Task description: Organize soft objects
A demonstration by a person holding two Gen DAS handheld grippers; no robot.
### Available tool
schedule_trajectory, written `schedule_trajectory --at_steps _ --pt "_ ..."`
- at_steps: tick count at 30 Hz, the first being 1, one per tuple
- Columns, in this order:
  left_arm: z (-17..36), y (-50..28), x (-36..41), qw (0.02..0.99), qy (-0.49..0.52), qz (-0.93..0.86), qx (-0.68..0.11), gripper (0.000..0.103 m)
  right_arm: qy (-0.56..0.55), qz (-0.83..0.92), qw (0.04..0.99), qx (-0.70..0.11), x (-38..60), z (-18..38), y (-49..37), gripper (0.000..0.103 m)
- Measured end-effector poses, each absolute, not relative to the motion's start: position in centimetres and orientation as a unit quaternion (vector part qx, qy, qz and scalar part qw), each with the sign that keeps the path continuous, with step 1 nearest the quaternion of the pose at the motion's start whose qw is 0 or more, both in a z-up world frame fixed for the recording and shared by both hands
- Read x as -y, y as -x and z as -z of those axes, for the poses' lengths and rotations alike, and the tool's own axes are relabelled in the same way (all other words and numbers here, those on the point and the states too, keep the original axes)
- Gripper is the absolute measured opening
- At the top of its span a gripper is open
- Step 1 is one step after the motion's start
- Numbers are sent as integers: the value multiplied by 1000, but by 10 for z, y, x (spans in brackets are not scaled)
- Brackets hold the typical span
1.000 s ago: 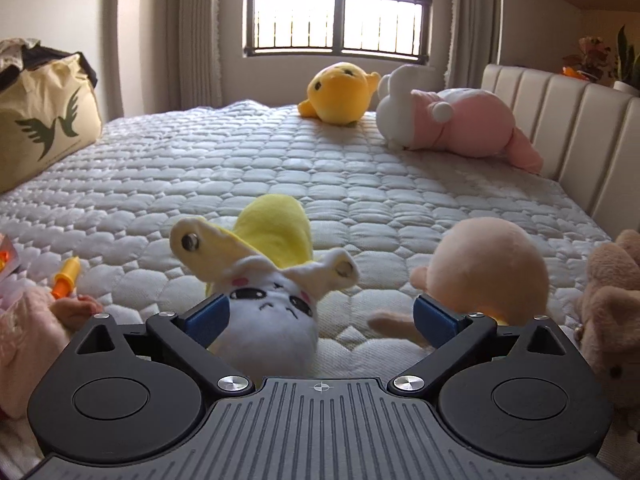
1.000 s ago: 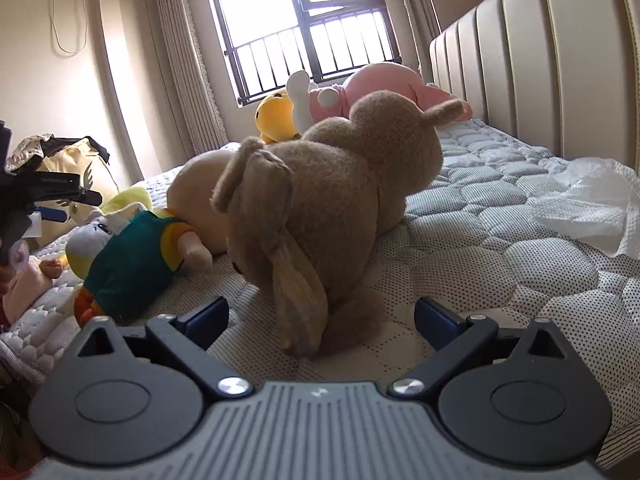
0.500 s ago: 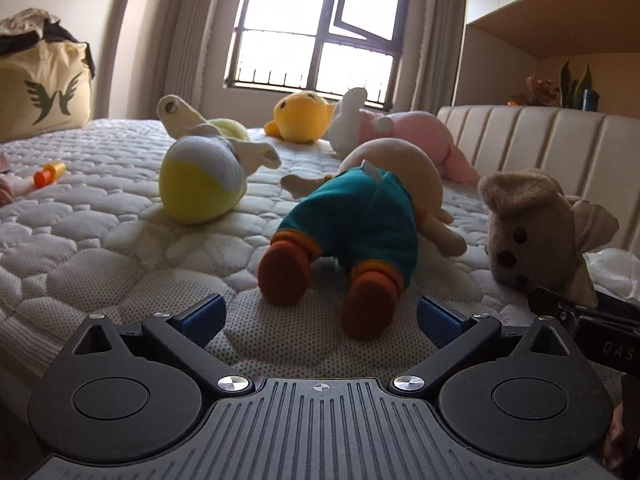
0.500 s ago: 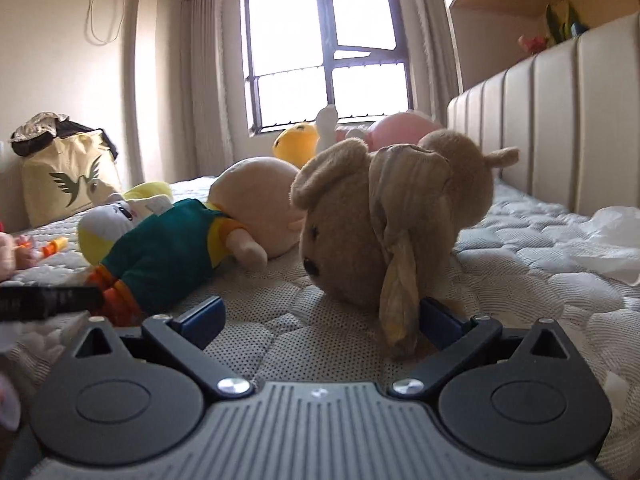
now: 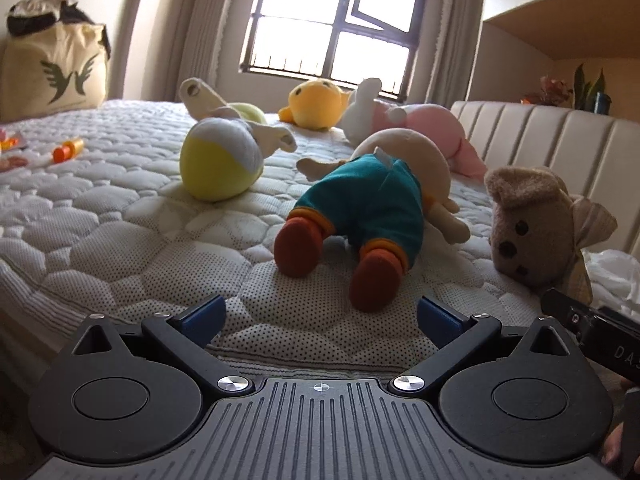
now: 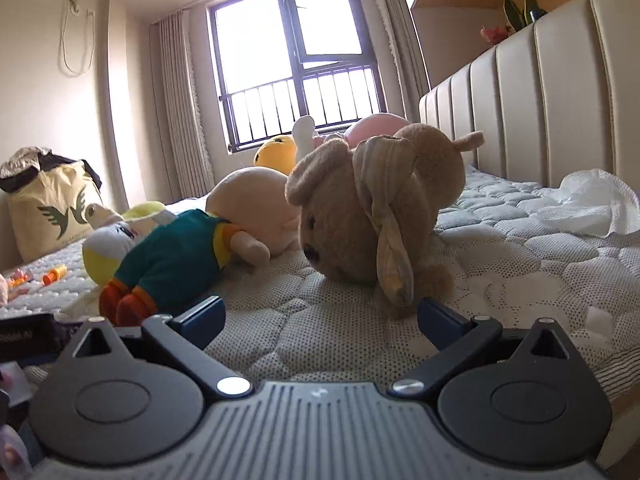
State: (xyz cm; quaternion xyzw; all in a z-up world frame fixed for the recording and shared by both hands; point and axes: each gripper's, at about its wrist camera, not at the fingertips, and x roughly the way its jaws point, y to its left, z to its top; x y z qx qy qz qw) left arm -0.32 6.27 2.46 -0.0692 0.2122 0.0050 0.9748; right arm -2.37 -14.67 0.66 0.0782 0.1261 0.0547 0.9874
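Several plush toys lie on the quilted bed [image 5: 120, 216]. A doll in teal clothes with orange feet [image 5: 360, 212] lies face down just ahead of my left gripper [image 5: 320, 316], which is open and empty at the bed's near edge. A yellow-and-white bunny [image 5: 220, 164] lies left of it, and a brown bear [image 5: 536, 224] to the right. A yellow plush [image 5: 316, 104] and a pink-and-white plush [image 5: 424, 128] lie far back. My right gripper [image 6: 320, 316] is open and empty, close before the brown bear [image 6: 372, 208], with the teal doll [image 6: 172, 256] to its left.
A padded headboard [image 6: 540, 100] runs along the right side. A crumpled white sheet [image 6: 588, 208] lies by it. A cream tote bag [image 5: 52, 72] stands at the far left, with small orange toys [image 5: 68, 148] near it. A window [image 5: 332, 28] is behind.
Both grippers have pulled back from the toys to the bed's near edge and dropped lower. The bunny and the teal doll now lie farther ahead of the left gripper.
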Motion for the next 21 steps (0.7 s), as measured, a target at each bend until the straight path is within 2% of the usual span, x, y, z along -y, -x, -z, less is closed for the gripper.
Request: schedule_trajectory --at_steps 3,7,9,12,21 --pt "-31 2 -53 977 26 4 -214 103 -55 -50 988 -132 140 -9 30 103" --pt "-44 5 -47 986 -19 -14 -166 103 -14 -63 991 -115 130 -14 31 103" --pt "-42 6 -46 988 -19 -29 -153 103 -3 -62 993 -102 127 -18 31 103" --pt "-33 -1 -47 983 -7 -18 -184 103 -3 -54 993 -102 127 -16 28 103" --pt "-31 -1 -58 981 31 -26 -190 103 -17 -33 993 -110 131 -13 19 103"
